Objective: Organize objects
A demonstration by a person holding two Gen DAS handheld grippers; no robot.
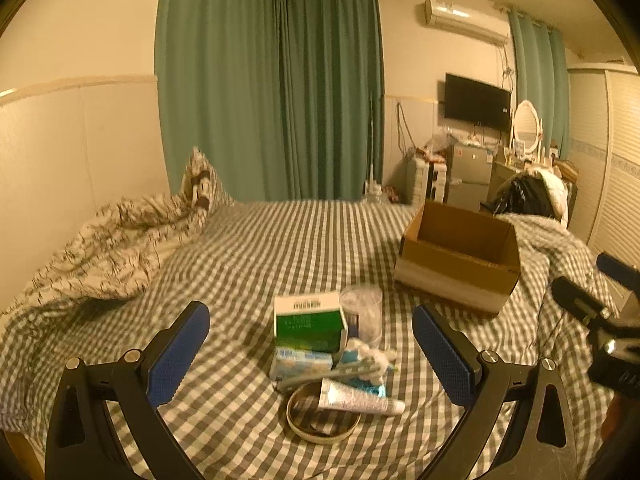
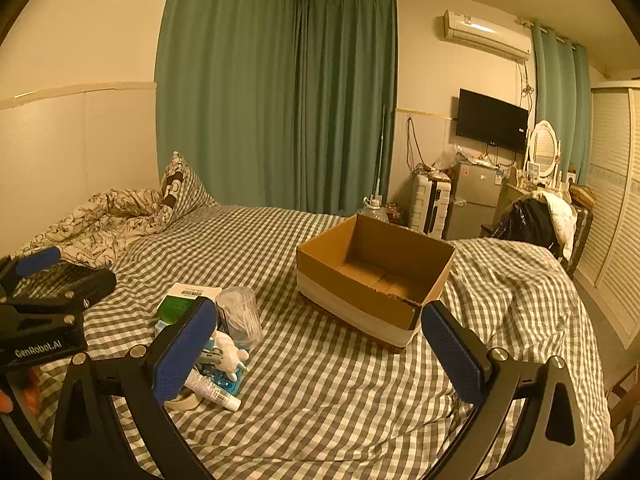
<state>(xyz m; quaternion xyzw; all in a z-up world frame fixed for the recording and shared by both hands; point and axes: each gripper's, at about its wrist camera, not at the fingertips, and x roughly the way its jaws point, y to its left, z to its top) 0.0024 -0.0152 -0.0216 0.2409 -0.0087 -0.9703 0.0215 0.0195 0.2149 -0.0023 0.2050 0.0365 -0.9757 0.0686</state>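
Note:
A pile of small items lies on the checked bed sheet point(image 1: 256, 248): a green-and-white carton point(image 1: 308, 322), a clear cup of cotton swabs point(image 1: 364, 312), a pale blue packet point(image 1: 300, 362), a white toy figure point(image 1: 370, 354), a white tube point(image 1: 360, 398) and a roll of tape point(image 1: 324, 420). My left gripper point(image 1: 310, 312) hovers open just in front of the pile and holds nothing. An open, empty cardboard box point(image 2: 376, 276) stands to the right of the pile. My right gripper point(image 2: 320, 312) is open and empty, facing the box, with the cup point(image 2: 242, 316) and tube point(image 2: 212, 392) beside its left finger.
A rumpled patterned duvet point(image 1: 104, 248) and pillow point(image 1: 200, 184) lie at the far left by the wall. Green curtains point(image 2: 280, 100) hang behind the bed. A suitcase point(image 2: 430, 200), small fridge point(image 2: 476, 200), clothes-draped chair point(image 2: 536, 220) and louvred wardrobe point(image 2: 616, 200) stand to the right.

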